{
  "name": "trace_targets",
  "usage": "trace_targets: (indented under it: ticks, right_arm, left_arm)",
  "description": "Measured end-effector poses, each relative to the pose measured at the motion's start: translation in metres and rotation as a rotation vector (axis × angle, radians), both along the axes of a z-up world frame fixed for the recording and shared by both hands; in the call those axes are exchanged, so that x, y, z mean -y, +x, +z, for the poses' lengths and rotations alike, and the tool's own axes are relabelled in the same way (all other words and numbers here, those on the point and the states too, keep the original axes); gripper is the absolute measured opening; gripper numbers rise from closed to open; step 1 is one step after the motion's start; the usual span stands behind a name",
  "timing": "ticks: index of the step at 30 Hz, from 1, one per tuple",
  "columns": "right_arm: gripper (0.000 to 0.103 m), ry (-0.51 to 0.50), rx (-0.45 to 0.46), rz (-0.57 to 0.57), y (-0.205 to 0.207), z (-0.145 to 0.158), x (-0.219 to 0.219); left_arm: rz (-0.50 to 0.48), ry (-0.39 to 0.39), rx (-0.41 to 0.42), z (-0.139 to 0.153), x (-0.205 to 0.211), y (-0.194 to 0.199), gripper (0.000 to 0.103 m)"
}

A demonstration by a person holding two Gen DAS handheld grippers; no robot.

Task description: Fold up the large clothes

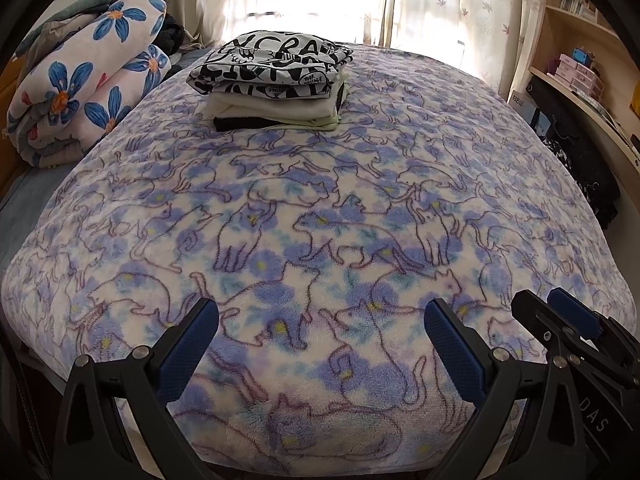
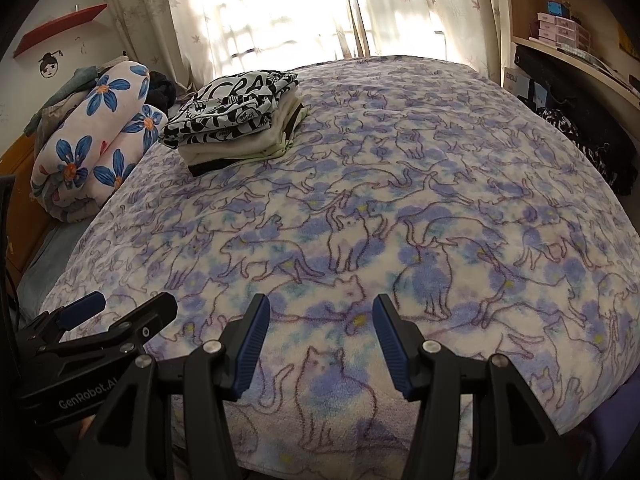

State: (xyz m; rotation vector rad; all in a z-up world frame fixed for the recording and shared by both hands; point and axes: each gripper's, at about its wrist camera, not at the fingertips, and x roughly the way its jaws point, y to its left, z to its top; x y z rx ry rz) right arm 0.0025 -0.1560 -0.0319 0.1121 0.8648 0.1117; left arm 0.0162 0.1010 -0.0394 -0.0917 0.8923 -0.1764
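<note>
Your left gripper and right gripper both hover over the cat-print blanket on the bed, fingers apart, nothing between them. The stack of folded clothes sits at the far left of the bed, "CRA" lettering on top. Only your right view catches the red wall shelf and "GenRobot.AI" on the left gripper's body; left view shows "DAS".

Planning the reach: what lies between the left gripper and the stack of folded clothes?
Only bare cat-print blanket. In the left wrist view nothing lies between the left gripper and the stack of folded clothes.
</note>
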Motion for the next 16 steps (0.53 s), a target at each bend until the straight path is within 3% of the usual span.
trace_targets:
  ticks: [16]
  right_arm:
    - [0.054,0.002,-0.01,-0.003,-0.0044,-0.0084,0.0012]
  left_arm:
    - [-0.004,0.009,-0.009,-0.0049,-0.0016,-0.001,0.102]
